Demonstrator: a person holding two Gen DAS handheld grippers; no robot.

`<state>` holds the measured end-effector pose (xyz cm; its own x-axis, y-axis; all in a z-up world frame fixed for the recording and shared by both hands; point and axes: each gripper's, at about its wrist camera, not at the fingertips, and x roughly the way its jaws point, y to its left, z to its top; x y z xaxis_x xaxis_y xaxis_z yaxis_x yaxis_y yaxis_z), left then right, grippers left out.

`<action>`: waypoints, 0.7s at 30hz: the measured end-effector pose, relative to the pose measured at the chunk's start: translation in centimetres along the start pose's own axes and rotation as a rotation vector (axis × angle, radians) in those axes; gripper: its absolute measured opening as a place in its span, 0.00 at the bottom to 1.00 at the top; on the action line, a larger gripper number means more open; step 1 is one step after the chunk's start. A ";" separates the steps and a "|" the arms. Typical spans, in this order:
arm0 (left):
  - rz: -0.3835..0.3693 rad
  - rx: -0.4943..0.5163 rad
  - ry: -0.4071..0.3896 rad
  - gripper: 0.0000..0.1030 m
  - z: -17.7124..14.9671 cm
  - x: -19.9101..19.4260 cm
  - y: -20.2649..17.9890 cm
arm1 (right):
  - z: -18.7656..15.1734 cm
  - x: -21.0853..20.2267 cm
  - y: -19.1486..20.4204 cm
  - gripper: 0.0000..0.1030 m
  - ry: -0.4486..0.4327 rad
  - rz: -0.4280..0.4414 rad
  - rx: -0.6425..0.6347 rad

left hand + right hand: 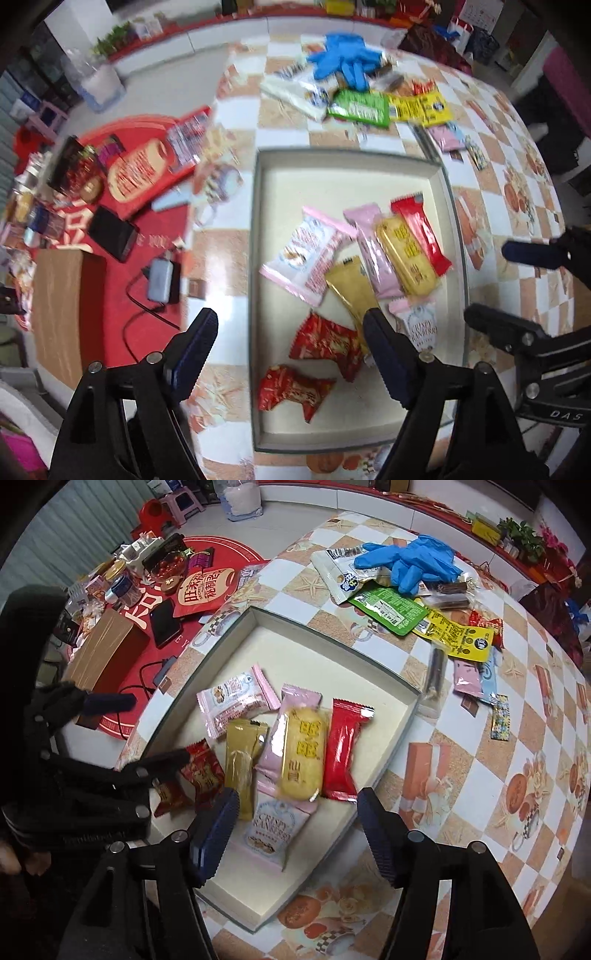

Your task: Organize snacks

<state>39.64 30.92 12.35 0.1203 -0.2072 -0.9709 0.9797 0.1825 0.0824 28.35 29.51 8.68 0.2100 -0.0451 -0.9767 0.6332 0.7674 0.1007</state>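
The shallow cream tray point(347, 173) sits on a checkered tablecloth point(517, 206), its low grey walls closing all four sides. The far half of the tray floor is bare; the near half carries the snacks. The tray's left wall runs close to the table edge, beyond which a red mat point(110, 295) holds a phone, a power bank and other items.

Outside the tray, past its far wall, a second group lies loose on the cloth: blue gloves point(410, 561) draped over a white packet, a green packet point(388, 607), a yellow packet point(461, 637) and small pink packets. Open cloth remains to the right of the tray.

Left gripper point(291, 350): fingers spread wide, nothing between the pads. Two red crinkled packets point(314, 362) lie on the tray floor between and just beyond the fingertips, apart from both pads. The gold packet point(351, 291) ends beside the right-hand finger.

Right gripper point(297, 823): fingers at a moderate spread, empty. The white "Crispy" packet point(273, 830) lies between the fingertips, untouched. Just beyond it sit the yellow rice cracker point(301, 753) on a pink packet, a red packet point(341, 746) to its right, and a pink-and-white packet point(236, 701) farther in.

In the right wrist view the left gripper stands at the left, over the red packets.
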 end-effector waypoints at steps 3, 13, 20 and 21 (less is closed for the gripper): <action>0.092 0.006 -0.033 0.82 0.2 -0.8 -0.5 | -0.8 -0.6 -0.4 0.66 -0.003 0.003 0.004; -0.034 -0.028 0.052 0.82 -0.3 -1.6 -3.4 | -3.7 -2.3 -0.4 0.66 0.012 -0.024 -0.071; -0.004 -0.030 0.006 0.82 0.0 -2.6 -4.7 | -5.2 -3.0 -1.4 0.66 0.030 -0.051 -0.062; -0.003 -0.039 0.006 0.82 0.0 -2.7 -4.7 | -5.4 -3.2 -1.5 0.66 0.030 -0.053 -0.058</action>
<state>34.67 30.59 14.59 0.1166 -0.2015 -0.9725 0.9731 0.2192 0.0712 22.72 31.89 10.58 0.1543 -0.0682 -0.9857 0.5986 0.8002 0.0383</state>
